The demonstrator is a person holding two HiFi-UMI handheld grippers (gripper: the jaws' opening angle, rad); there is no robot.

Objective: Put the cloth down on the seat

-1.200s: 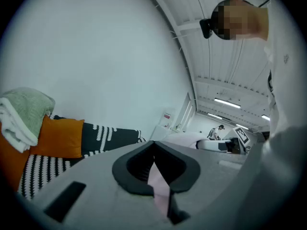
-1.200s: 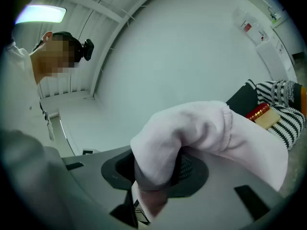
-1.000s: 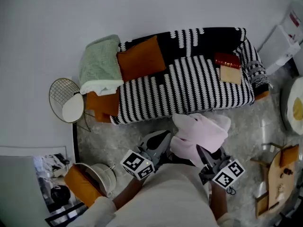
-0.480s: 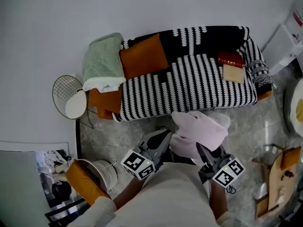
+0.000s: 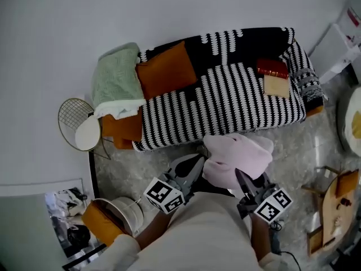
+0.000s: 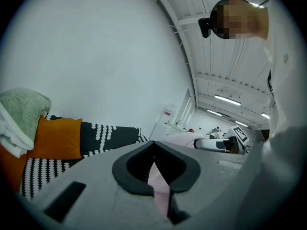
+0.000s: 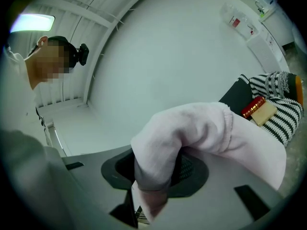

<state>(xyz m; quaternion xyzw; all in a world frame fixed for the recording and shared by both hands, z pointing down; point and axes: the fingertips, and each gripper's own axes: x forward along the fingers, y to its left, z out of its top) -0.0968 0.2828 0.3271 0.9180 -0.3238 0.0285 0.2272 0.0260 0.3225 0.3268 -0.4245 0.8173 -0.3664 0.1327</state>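
A pale pink cloth point(image 5: 237, 158) hangs bunched between my two grippers, above the floor just in front of the sofa. My left gripper point(image 5: 198, 165) is shut on a thin edge of the cloth point(image 6: 157, 183). A thick fold of the cloth point(image 7: 192, 128) sits in my right gripper point(image 5: 241, 179), which is shut on it. The seat point(image 5: 225, 103) has a black-and-white striped cover and lies beyond the cloth. The same seat shows at the left of the left gripper view point(image 6: 26, 171) and at the right edge of the right gripper view point(image 7: 283, 111).
On the sofa are an orange cushion point(image 5: 166, 69), a green blanket point(image 5: 115, 81) over the left arm, and a red book point(image 5: 272, 68) with a tan one point(image 5: 275, 86) at the seat's right end. A wire side table point(image 5: 78, 124) stands left, a wooden table point(image 5: 333, 208) right.
Both grippers and the pink cloth stay in about the same place in front of the sofa. Only the head view has drifted slightly.
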